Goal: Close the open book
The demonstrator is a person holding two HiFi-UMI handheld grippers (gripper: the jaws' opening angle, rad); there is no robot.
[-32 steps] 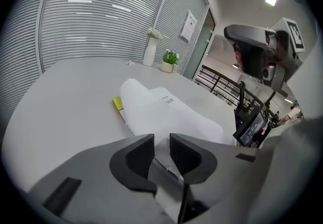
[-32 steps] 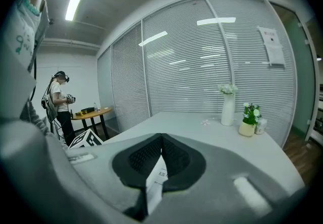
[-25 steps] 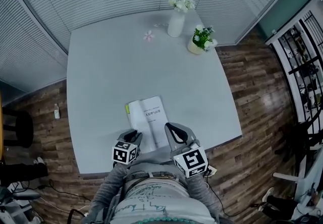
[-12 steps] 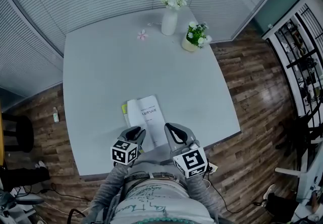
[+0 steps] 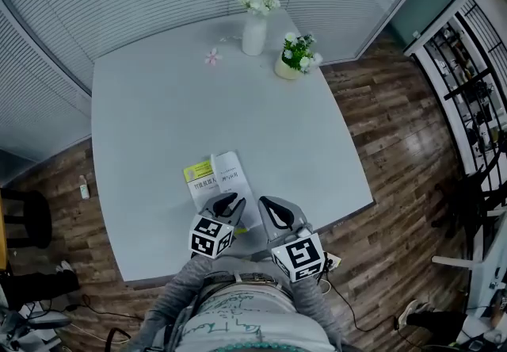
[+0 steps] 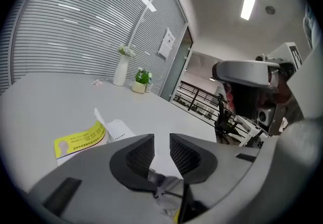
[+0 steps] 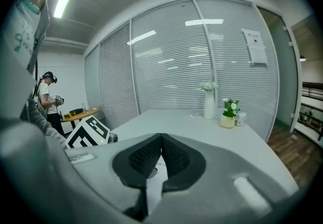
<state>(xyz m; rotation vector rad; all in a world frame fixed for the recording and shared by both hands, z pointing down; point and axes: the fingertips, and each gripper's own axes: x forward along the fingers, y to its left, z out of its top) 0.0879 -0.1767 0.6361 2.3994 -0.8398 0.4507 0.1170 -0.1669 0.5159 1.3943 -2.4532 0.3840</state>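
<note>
The open book point(image 5: 230, 182) lies near the table's front edge. Its yellow cover side point(image 5: 198, 174) faces up on the left and a white printed page on the right, with one leaf point(image 5: 212, 162) standing upright at the spine. My left gripper point(image 5: 230, 200) hovers over the book's near right corner; its jaws stand apart with only the white page showing through the gap point(image 6: 161, 140). The book's yellow part point(image 6: 81, 140) sits to its left. My right gripper point(image 5: 266, 203) is just right of the book, its fingertips together and empty point(image 7: 161, 137).
On the grey table point(image 5: 182, 105), at the far end, stand a white vase of flowers point(image 5: 253, 32) and a small potted plant point(image 5: 291, 57), with a pink flower point(image 5: 211, 57) beside them. Slatted glass walls stand behind. A person point(image 7: 48, 98) stands by a side table far left.
My left gripper has moved up and to the right, closer to the right gripper. More of the book's yellow left side now shows, with a leaf upright. The right gripper has barely shifted.
</note>
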